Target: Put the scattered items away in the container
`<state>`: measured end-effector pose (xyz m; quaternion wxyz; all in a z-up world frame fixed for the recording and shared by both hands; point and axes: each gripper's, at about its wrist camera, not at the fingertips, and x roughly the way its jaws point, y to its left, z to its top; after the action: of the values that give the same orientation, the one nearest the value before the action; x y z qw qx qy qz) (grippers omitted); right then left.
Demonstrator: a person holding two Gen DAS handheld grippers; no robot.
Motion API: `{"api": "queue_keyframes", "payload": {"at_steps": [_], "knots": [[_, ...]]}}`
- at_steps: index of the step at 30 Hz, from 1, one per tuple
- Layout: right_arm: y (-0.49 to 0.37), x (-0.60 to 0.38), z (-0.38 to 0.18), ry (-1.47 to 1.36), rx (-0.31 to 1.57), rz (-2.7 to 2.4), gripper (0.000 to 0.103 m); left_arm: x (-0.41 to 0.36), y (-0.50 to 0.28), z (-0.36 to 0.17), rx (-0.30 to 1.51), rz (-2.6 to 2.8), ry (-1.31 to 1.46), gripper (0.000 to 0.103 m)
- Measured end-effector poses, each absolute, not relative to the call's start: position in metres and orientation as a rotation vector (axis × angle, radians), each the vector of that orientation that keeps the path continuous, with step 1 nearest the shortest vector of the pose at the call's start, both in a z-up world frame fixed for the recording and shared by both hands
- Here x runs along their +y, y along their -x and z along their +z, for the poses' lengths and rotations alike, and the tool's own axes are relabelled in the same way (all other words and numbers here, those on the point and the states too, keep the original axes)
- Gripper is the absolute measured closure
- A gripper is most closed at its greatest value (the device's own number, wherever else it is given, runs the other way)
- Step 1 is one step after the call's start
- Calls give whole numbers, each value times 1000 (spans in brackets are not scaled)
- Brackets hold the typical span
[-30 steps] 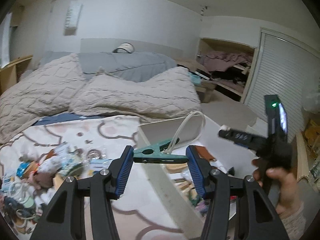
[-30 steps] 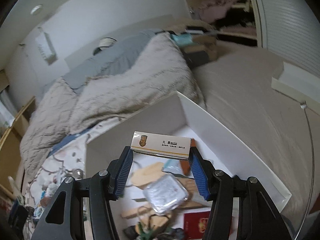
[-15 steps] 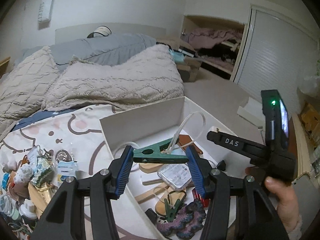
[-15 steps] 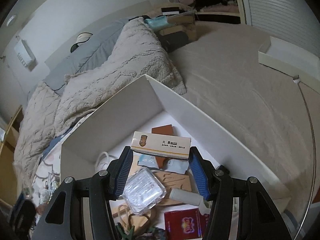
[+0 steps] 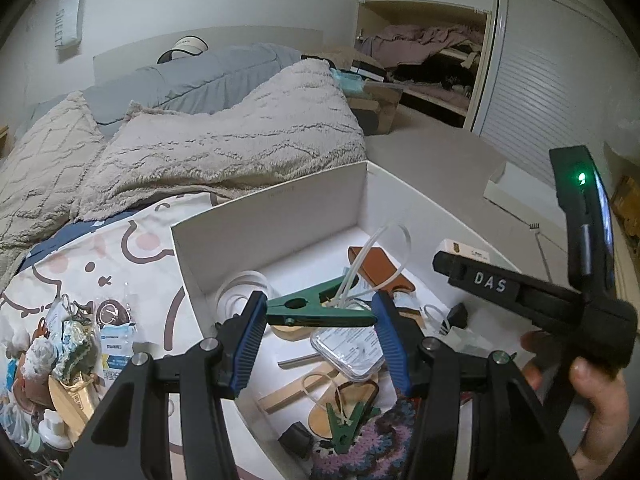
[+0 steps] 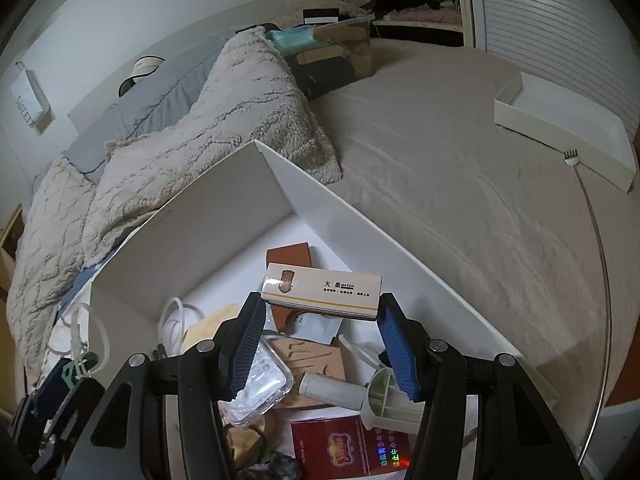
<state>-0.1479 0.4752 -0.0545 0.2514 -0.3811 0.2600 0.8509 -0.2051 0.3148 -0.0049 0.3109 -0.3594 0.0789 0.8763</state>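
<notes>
Two grippers: both hung loaded over the white box (image 5: 276,216).
Left gripper (image 5: 320,322): clamped the green clip (image 5: 316,312).
Right gripper (image 6: 320,330): pinched the matchbox (image 6: 322,288).
Release: best lowered inside the walls before opening.

Legible text, left wrist view: "DAS" in pale raised letters on the black right gripper (image 5: 496,284), right of frame. "SWEET" reads vertically on the white wall sign (image 5: 70,20), upper left.

Right wrist view: matchbox (image 6: 322,292), centre frame, printed "火柴 MATCH"; smaller line beneath too small to read. Wall sign (image 6: 28,104), left edge, again "SWEET". Red packet (image 6: 352,450), bottom centre: characters present, illegible.
</notes>
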Motion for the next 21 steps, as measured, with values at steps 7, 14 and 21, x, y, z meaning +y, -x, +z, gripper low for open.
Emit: {"api": "queue_keyframes", "payload": {"at_steps": [7, 14, 21], "knots": [[147, 478, -59, 1067, 713, 2257, 43, 316, 207, -12, 230, 2311, 967, 49], [145, 478, -57, 1048, 734, 2276, 17, 321, 207, -16, 284, 2309, 967, 49], [146, 478, -58, 1044, 743, 2275, 17, 328, 207, -26, 407, 2297, 956, 49]]}}
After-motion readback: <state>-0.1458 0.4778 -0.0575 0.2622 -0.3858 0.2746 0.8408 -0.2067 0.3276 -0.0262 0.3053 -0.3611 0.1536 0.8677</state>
